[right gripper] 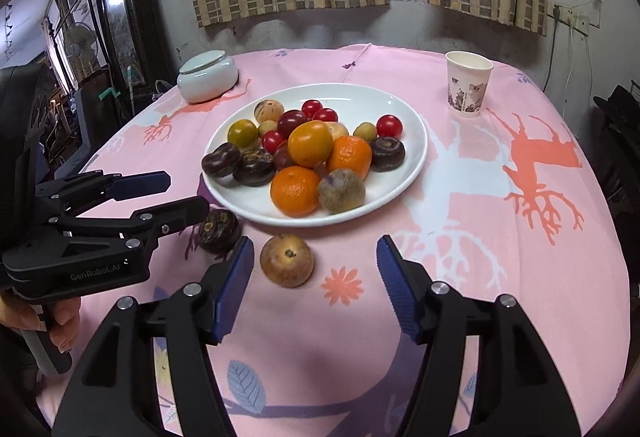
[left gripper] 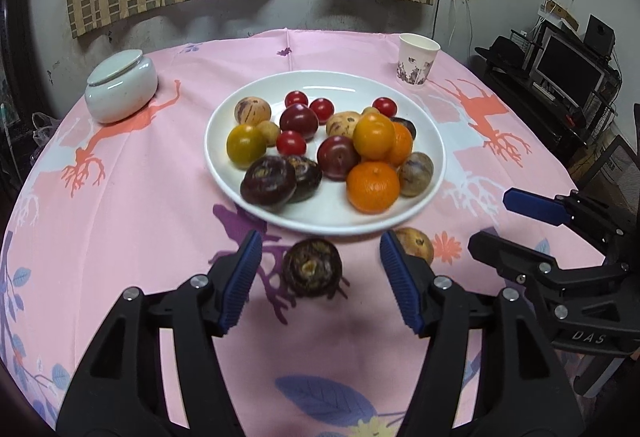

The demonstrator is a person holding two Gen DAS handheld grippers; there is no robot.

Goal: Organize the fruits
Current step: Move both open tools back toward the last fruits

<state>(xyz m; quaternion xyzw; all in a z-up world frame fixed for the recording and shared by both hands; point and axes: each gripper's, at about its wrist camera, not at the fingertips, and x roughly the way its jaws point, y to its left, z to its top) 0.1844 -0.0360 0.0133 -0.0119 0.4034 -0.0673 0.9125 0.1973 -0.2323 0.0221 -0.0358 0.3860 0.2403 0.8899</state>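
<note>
Both jaws apart, gripping nothing: left gripper [left gripper: 320, 277] around a dark fruit [left gripper: 312, 273], right gripper [right gripper: 316, 277] near a brown fruit [right gripper: 287, 260]. Plate [left gripper: 248, 205] fruit overlapping, partly hidden.

Left gripper [left gripper: 320, 273] angled down, jaws apart, blue pads [left gripper: 240, 277] clear of anything, nothing pinched between them. Right gripper [right gripper: 316, 273] just beside it on its right, same downward tilt, jaws apart and empty too. A hand [right gripper: 36, 321] wraps the left gripper's handle behind its jaws.
</note>
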